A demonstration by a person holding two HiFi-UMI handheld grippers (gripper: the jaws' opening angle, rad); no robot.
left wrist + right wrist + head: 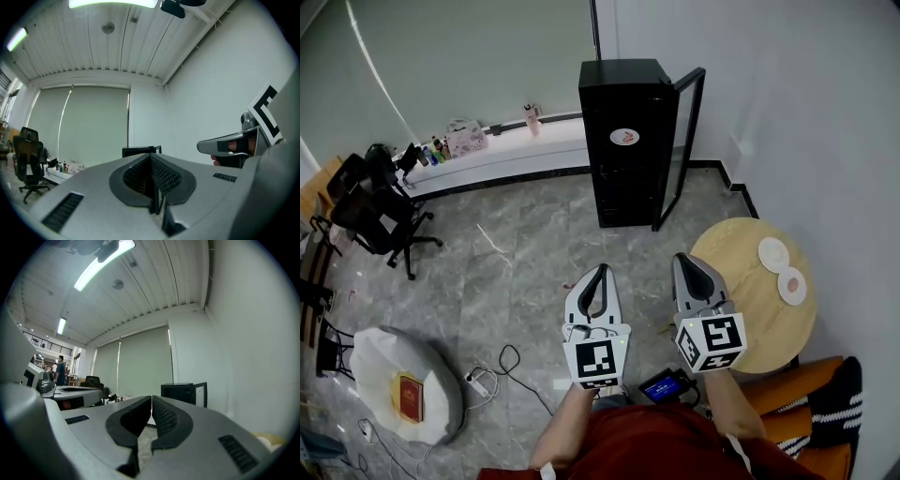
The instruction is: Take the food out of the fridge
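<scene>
Approach | left gripper (600,274) and right gripper (684,262) pressing jaws together, carrying nothing | black fridge (623,141) standing well ahead of both, door (682,141) hanging open, food unseen | judging: closing in squarely, parting jaws before reaching inside.

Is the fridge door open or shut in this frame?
Open. The black fridge stands with its door swung out to one side, clear of the cabinet front. What is inside cannot be made out.
</scene>
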